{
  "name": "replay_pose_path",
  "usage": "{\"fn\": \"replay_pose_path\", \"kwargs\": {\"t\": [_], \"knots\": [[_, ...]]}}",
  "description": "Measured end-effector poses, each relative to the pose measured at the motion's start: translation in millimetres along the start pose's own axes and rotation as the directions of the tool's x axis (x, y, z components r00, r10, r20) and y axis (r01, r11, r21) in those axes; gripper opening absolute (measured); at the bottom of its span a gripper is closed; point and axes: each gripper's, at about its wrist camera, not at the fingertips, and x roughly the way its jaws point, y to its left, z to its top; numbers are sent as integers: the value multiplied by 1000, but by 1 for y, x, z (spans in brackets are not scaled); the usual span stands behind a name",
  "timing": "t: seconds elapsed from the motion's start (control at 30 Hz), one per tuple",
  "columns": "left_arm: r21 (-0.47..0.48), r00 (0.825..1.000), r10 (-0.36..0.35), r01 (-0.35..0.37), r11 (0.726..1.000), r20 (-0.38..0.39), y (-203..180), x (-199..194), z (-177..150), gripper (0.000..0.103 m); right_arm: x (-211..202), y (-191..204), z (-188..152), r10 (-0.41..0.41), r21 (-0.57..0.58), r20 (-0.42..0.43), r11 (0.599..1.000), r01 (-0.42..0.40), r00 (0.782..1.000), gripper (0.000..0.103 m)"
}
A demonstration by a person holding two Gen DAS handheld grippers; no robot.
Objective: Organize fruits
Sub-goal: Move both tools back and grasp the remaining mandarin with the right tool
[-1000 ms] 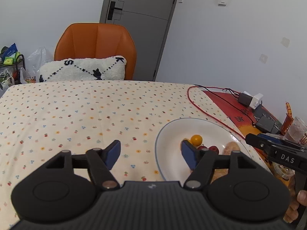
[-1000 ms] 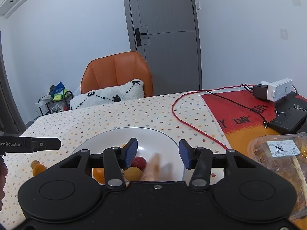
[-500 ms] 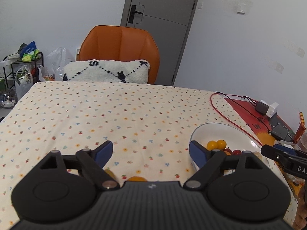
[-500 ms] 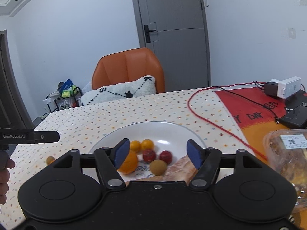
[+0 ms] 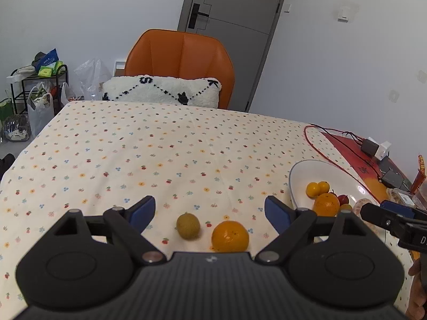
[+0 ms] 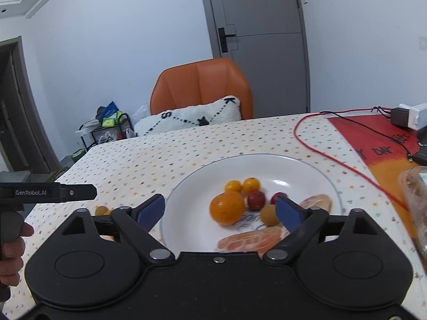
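Spotted tablecloth (image 5: 160, 144), orange (image 5: 230, 236) bottom hidden by left gripper (image 5: 210, 212)

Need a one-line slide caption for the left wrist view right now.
Open left gripper hovers over an orange and a small greenish-brown fruit on the tablecloth, beside the white fruit plate.

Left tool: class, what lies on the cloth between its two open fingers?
In the left wrist view, between the left tool's fingers, lie a small greenish-brown fruit and an orange, side by side on the tablecloth, neither gripped.
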Motion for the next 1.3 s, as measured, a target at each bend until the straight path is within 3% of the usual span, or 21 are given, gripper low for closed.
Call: {"fn": "replay_pose_path", "kwargs": {"t": [0.23, 0.6, 0.87, 1.3], "knots": [[1, 1000, -15, 15, 1000, -27, 14, -1, -8, 88, 6, 19, -5, 35, -5, -27, 999, -35, 999, 103], [-19, 998, -34, 33, 999, -48, 38, -4, -16, 88, 13, 57, -8, 109, -61, -58, 992, -113, 992, 103], [-38, 993, -79, 76, 996, -82, 54, -3, -19, 88, 29, 87, -13, 163, -116, -106, 978, -175, 981, 93], [-31, 994, -94, 93, 995, -48, 69, -1, -17, 85, 59, 106, -19, 203, -119, -164, 967, -224, 965, 76]]}}
